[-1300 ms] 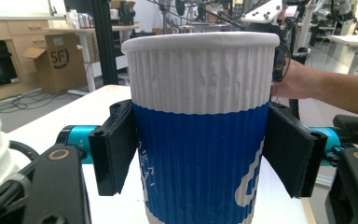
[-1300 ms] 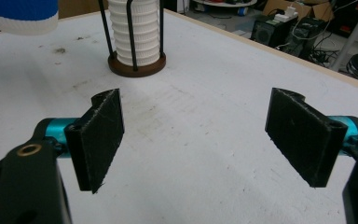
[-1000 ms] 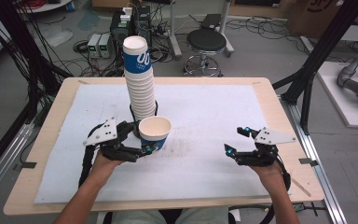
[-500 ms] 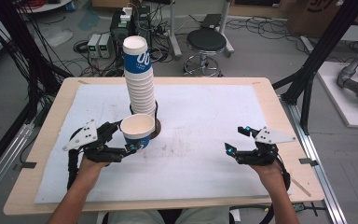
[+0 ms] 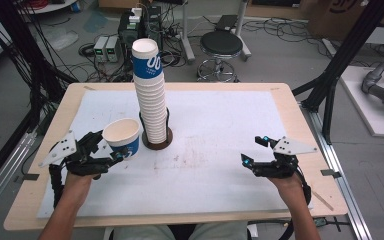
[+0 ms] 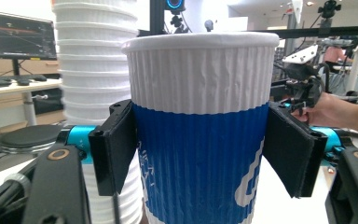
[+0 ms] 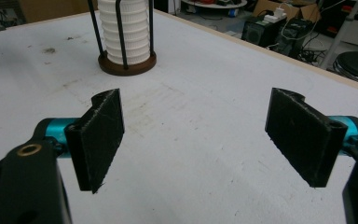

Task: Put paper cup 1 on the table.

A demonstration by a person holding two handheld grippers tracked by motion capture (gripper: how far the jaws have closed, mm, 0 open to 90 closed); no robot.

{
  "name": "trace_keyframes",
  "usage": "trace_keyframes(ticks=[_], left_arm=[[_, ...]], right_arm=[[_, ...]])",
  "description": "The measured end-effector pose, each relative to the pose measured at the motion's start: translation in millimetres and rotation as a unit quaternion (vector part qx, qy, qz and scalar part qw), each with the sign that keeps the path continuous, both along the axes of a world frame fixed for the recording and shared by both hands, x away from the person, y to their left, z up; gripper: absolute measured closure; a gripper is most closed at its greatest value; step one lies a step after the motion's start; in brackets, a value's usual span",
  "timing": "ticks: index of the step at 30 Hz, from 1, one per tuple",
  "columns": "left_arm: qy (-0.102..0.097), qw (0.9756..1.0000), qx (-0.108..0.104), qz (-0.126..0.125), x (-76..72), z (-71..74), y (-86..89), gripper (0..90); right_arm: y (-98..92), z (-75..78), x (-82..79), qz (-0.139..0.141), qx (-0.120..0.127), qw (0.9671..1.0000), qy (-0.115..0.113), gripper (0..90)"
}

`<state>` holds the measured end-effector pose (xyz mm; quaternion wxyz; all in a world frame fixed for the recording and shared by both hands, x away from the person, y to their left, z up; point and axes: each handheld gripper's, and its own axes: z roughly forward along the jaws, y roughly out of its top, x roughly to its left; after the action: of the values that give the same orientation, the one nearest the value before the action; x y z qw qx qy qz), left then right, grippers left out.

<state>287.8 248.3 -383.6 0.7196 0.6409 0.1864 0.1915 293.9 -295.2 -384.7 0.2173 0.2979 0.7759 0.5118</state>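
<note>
While the left gripper clamps a single paper cup by its blue lower half, the cup stands upright in the grip with its open mouth up, near the left edge of the bench and just to the left of the stack holder. In the left gripper view both black pads press against the ribbed blue band of the cup, one on each side, below the white upper band and rolled rim. Whether the cup's base touches the white mat or hangs just above it I cannot tell.

Beside it, toward the middle of the bench and closer to the far edge, a tall stack of cups rises from a round dark base with thin black upright wires around it. The topmost cup of the stack shows the same blue band and white rim. In the right gripper view the base and the lowest cups of the stack sit well ahead of the jaws.

At the right side of the bench, near the front edge, the right gripper rests low over the mat with its jaws spread apart and nothing between them; the bare, slightly stained mat shows through the gap.
</note>
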Motion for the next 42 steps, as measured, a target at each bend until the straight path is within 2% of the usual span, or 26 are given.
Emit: trace_keyframes(ticks=[3,10,12,17,18,24,27,33,37,42], left_arm=[[-0.002,0.9999,0.003,0.013,0.1,-1.8,9.0,30.0],[0.004,0.9981,0.003,0.062,10.1,-9.6,29.9,29.9],[0.005,0.9969,0.009,0.078,15.4,-13.3,34.8,29.9],[0.027,0.9926,0.018,0.117,29.9,-24.9,45.2,29.8],[0.030,0.9917,0.024,0.123,32.9,-27.0,47.4,29.8],[0.045,0.9880,0.030,0.144,48.9,-39.2,52.4,29.8],[0.056,0.9854,0.035,0.157,56.1,-45.4,54.9,29.8],[0.089,0.9779,0.042,0.185,66.3,-55.4,58.6,29.8],[0.108,0.9731,0.055,0.196,71.2,-59.8,58.3,29.8],[0.129,0.9663,0.083,0.207,75.0,-62.6,54.4,29.8]], right_arm=[[-0.2,-0.5,-0.6,-0.002,0.000,1.0000,0.003,20.1],[0.2,-1.7,-1.2,-0.002,-0.001,1.0000,0.004,20.1],[0.4,-2.1,-1.4,-0.002,-0.002,1.0000,0.005,20.1],[1.0,-3.1,-1.4,-0.001,-0.005,1.0000,0.007,20.1],[0.9,-3.1,-1.4,-0.002,-0.005,1.0000,0.007,20.1],[1.0,-3.7,-1.1,-0.003,-0.003,1.0000,0.008,20.1],[0.7,-4.3,-0.8,-0.003,-0.006,1.0000,0.008,20.1],[1.1,-4.4,-0.8,-0.003,-0.007,0.9999,0.007,20.2],[1.0,-4.3,-1.2,-0.003,-0.008,0.9999,0.009,20.2],[0.7,-3.7,-1.7,-0.002,-0.010,0.9999,0.007,20.2]])
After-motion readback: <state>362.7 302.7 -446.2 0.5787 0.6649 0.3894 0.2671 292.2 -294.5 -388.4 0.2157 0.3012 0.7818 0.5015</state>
